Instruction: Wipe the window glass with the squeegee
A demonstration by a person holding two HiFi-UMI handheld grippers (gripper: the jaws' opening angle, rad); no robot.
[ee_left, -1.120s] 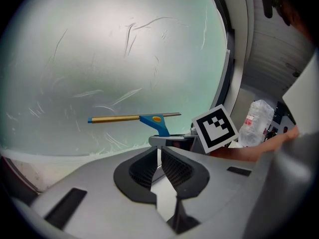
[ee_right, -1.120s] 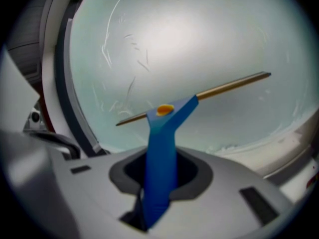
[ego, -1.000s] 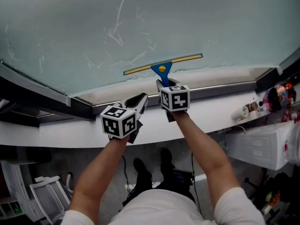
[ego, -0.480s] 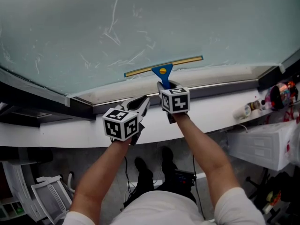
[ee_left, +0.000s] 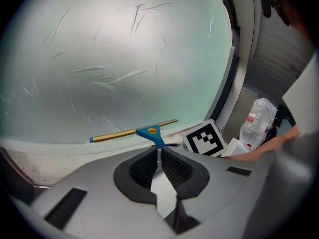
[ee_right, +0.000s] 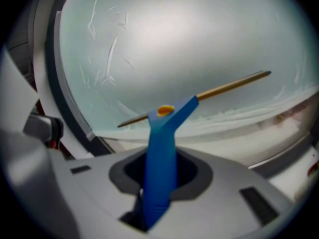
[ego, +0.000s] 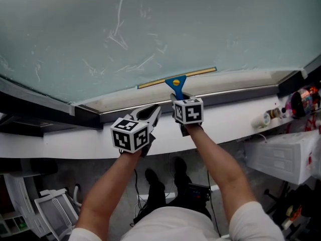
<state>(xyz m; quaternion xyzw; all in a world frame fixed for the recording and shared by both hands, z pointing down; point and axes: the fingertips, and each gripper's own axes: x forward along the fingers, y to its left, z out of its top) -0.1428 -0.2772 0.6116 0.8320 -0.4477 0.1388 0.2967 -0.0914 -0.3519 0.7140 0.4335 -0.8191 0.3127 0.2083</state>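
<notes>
Squeegee (ego: 175, 82): blue handle, thin gold blade, in right claw (ee_right: 158, 180).

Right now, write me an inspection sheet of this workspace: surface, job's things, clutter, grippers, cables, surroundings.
Surface: window glass carries thin streaks, mostly left of centre, and a whitish band along its bottom edge.
Job's things: squeegee, blade against the glass low down, just above the lower frame.
Clutter: small bottles and a colourful item on the white sill at right.
Grippers: right gripper jaws closed on the squeegee's blue handle; left gripper jaws together, nothing between them.
Cables: what looks like a dark cable near the floor.
Surroundings: white plastic bag at right; white rack lower left.
</notes>
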